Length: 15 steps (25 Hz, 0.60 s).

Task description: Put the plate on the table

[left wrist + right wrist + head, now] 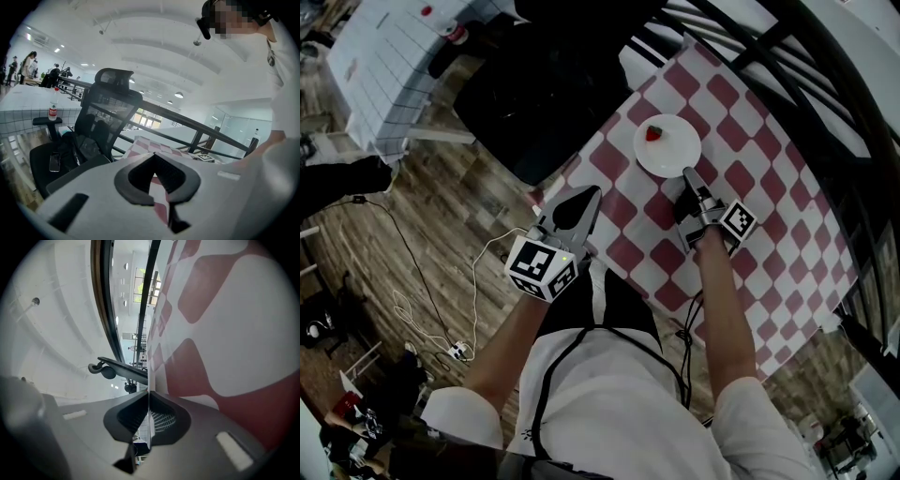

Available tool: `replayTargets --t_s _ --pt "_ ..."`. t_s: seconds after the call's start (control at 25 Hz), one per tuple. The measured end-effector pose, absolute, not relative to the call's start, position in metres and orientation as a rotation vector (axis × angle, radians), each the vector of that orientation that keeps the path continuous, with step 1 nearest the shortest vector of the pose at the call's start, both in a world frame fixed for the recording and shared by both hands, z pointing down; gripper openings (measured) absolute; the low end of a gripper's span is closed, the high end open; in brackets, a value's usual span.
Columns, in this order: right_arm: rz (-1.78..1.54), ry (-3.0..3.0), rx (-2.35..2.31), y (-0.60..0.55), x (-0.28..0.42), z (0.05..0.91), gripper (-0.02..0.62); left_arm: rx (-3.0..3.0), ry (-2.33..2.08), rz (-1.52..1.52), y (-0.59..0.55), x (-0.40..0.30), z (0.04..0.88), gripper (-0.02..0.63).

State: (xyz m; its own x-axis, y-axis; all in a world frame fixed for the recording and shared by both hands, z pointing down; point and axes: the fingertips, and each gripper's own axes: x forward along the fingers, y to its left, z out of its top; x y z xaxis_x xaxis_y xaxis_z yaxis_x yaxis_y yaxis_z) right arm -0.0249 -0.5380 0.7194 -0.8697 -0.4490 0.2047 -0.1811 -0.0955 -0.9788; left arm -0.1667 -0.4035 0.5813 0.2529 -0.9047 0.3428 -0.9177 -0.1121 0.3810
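Observation:
A white plate [670,150] with a red strawberry [653,133] on it lies over the red-and-white checked tablecloth [769,187]. My right gripper [687,172] is shut on the plate's near rim. In the right gripper view the rim shows edge-on as a thin white line [149,376] pinched between the jaws [148,392], with the cloth [243,333] close beside it. Whether the plate rests on the cloth I cannot tell. My left gripper [592,190] is shut and empty at the table's left edge, its tips [153,154] pointing over the cloth [150,147].
A black office chair [534,103] stands left of the table, also in the left gripper view [110,108]. A dark railing [787,47] runs behind the table. A white cable [422,281] trails over the wooden floor. A bottle [53,110] stands on a tiled counter.

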Motion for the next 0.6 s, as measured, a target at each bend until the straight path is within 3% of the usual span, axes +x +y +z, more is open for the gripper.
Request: replayTargets --t_s 0.6 --pt "-2.184 1.944 -0.965 -0.554 -0.040 0.741 0.018 2.007 -1.654 0.015 -0.402 -0.184 0.576 0.006"
